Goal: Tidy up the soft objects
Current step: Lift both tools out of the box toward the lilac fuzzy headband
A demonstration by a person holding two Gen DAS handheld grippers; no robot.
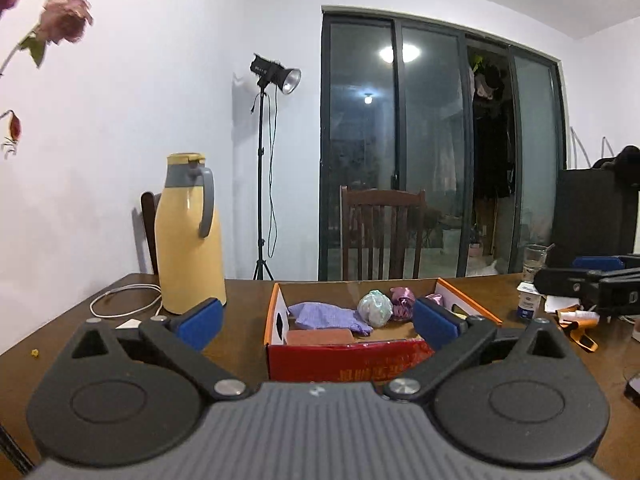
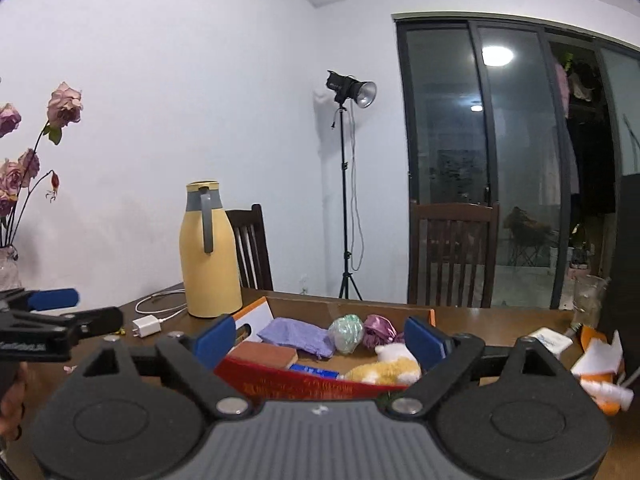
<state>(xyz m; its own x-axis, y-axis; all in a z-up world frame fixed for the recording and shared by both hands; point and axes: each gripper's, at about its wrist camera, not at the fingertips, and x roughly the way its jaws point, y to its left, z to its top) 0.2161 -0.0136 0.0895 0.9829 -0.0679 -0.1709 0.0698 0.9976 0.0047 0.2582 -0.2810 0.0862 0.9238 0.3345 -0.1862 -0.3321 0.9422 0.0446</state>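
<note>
Cardboard, red on its front and orange along the rims, made up the one open box on the brown wooden table. Inside it lay five soft things that could be counted: one lilac cloth pouch, one pale green mesh ball, one pink satin scrunchie, one brick-coloured sponge and, seen only from the right wrist, one yellow-and-white plush toy against the near wall. A small blue item beside the toy was too hidden to name.

Both claws were spread wide and held nothing. The left gripper hovered just before the box, its right blue pad covering the box's right corner. The right gripper hung over the near wall, its pads flanking the contents.

Around the box stood one yellow thermos jug, one white charger with cable, one glass, two wooden chairs and one studio lamp on a stand.
</note>
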